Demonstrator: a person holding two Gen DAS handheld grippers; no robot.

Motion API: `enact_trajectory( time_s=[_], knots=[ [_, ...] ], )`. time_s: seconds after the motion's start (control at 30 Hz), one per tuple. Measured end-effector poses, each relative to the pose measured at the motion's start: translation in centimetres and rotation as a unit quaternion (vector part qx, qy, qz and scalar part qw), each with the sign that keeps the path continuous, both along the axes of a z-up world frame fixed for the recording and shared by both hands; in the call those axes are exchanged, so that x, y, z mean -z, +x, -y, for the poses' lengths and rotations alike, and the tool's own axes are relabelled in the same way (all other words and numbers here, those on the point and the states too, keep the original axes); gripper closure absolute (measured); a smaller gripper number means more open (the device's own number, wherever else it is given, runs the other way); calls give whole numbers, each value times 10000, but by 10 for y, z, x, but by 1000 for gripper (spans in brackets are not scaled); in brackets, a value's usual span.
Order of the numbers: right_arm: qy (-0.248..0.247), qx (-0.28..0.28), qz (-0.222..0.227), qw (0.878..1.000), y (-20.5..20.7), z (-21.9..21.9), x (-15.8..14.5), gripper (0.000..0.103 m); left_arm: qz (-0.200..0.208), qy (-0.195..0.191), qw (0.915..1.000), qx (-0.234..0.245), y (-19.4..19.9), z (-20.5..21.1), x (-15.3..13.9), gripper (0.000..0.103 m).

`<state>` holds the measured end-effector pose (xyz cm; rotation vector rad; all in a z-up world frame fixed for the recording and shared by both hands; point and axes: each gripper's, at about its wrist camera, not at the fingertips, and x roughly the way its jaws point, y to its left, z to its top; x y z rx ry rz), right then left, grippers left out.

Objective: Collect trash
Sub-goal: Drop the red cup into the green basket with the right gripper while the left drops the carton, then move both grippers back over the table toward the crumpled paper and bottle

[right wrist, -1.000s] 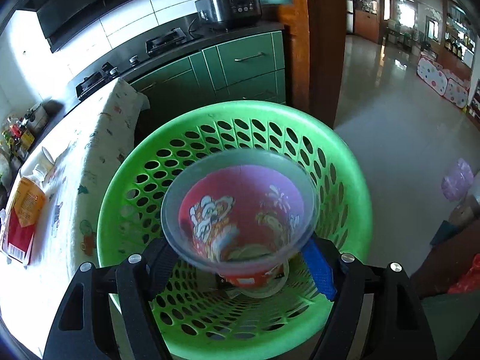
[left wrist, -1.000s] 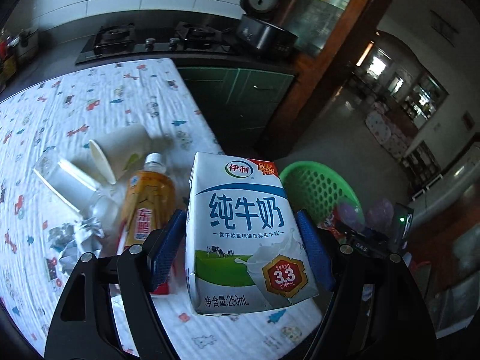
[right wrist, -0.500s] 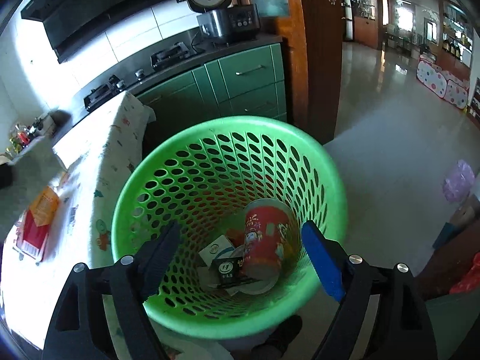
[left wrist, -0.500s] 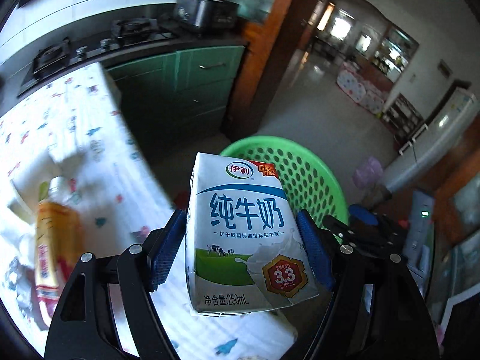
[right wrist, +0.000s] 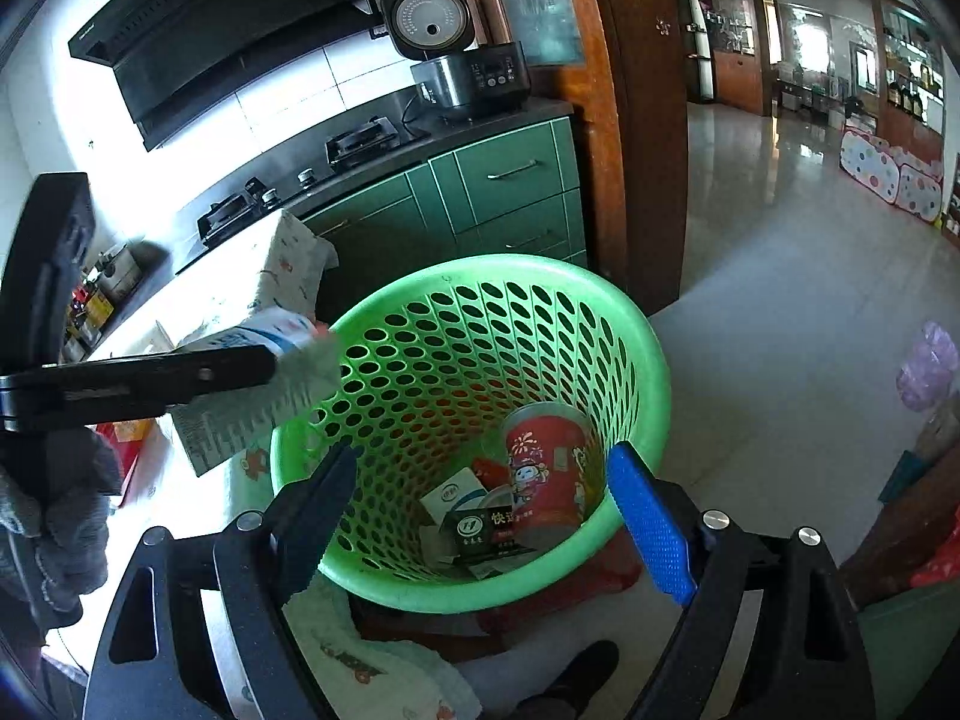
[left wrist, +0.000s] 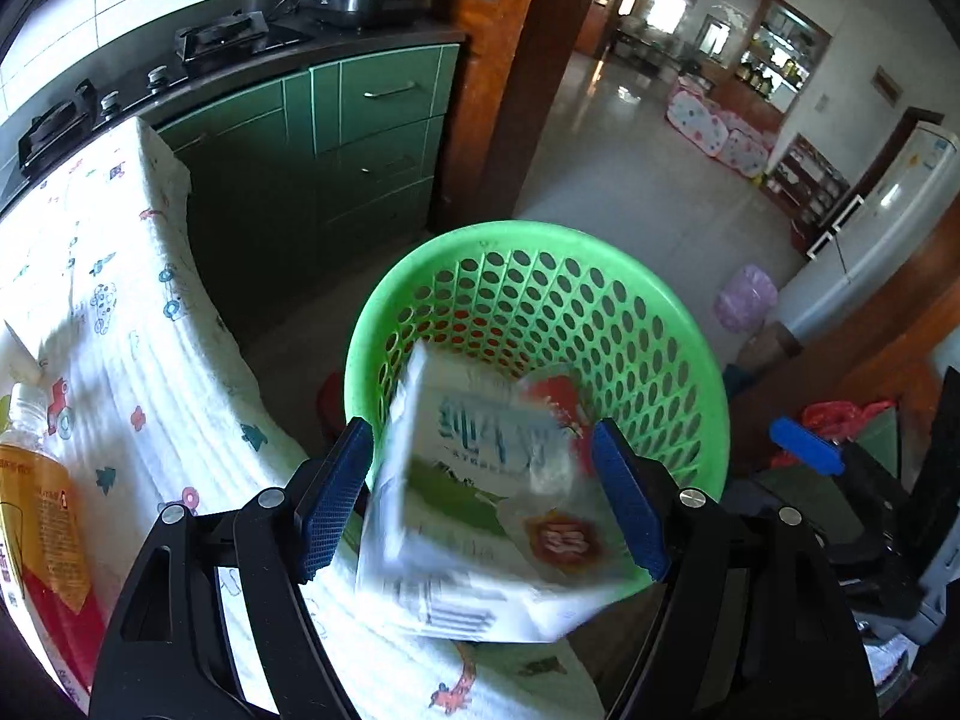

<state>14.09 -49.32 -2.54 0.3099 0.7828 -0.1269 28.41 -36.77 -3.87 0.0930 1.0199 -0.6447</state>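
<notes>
Left wrist view: the milk carton (left wrist: 480, 504), gripped upright and sharp half a second ago, now shows tilted and motion-blurred between the blue pads of the left gripper (left wrist: 480, 498), with a visible gap on each side of it. The fingers have spread and hold nothing; the carton appears to be dropping free, just ahead of and below the fingertips, above the near rim of the green basket (left wrist: 678, 330). Judged from this, the release step for this item is under way, and the carton should land inside unless it clips the rim nearest the tabletop (left wrist: 120, 324).

Carton: a white box with a blue printed band, a green lower panel and a red badge; its lettering is smeared by motion.

Right wrist view: the right gripper (right wrist: 480, 510) hangs over the same basket (right wrist: 636, 348), fingers wide apart and empty, as they were half a second ago. Between and beyond its fingertips, on the basket floor, lie the red printed cup (right wrist: 546, 456) and a few small flattened packs (right wrist: 474, 516). To the left of these fingers the carton (right wrist: 264, 384) is seen side-on at the basket's edge, beside the black frame of the left gripper (right wrist: 150, 384).

Outside the left fingers, an orange drink bottle (left wrist: 36, 504) remains on the tabletop, so collecting is not finished.
</notes>
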Motion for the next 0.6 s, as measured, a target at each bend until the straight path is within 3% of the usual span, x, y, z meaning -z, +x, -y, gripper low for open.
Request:
enact_trajectory(
  time_s=[0.27, 0.6],
  knots=[
    [96, -12, 9, 10000, -2, -4, 0, 21, 68, 11, 10000, 3, -4, -4, -2, 23],
    [57, -228, 195, 9995, -8, -35, -20, 21, 498, 214, 9982, -260, -31, -63, -34, 23]
  ],
)
